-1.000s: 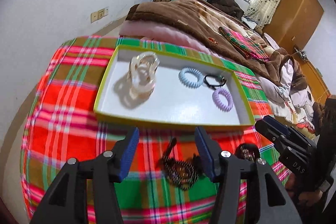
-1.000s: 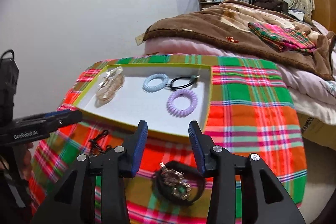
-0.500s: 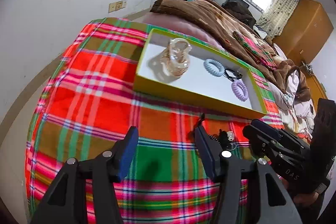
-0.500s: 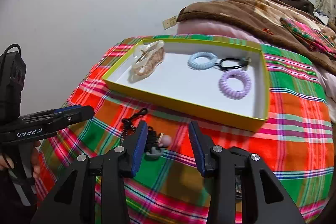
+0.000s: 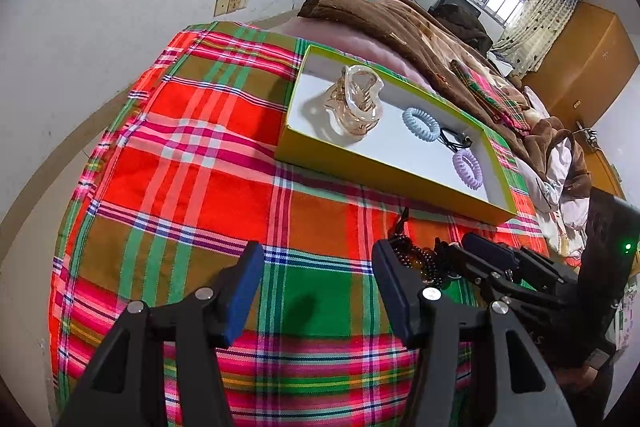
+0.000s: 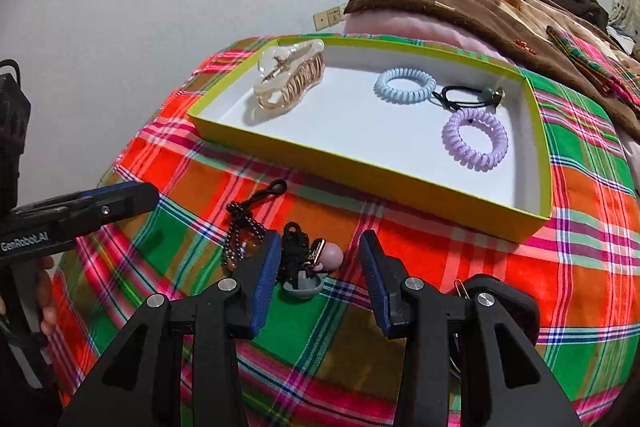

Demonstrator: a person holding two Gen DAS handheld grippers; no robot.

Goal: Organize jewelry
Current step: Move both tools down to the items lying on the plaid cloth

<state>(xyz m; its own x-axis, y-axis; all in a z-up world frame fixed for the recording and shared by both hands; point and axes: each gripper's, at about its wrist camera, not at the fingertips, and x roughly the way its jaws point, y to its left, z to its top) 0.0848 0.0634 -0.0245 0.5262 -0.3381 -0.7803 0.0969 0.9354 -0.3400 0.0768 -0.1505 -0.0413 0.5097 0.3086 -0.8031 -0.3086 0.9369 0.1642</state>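
My right hand-held gripper (image 6: pixel 318 269) is spread, pinching nothing, with the black cord charm (image 6: pixel 310 263) lying between its fingers on the plaid cloth (image 6: pixel 460 267). I should sink straight, close on the knotted cord rather than the smooth bead, then carry it ahead into the yellow tray (image 6: pixel 360 167). My left hand-held gripper (image 5: pixel 318 281) is also spread and empty; the dark bead strand (image 5: pixel 416 259) lies just right of it.
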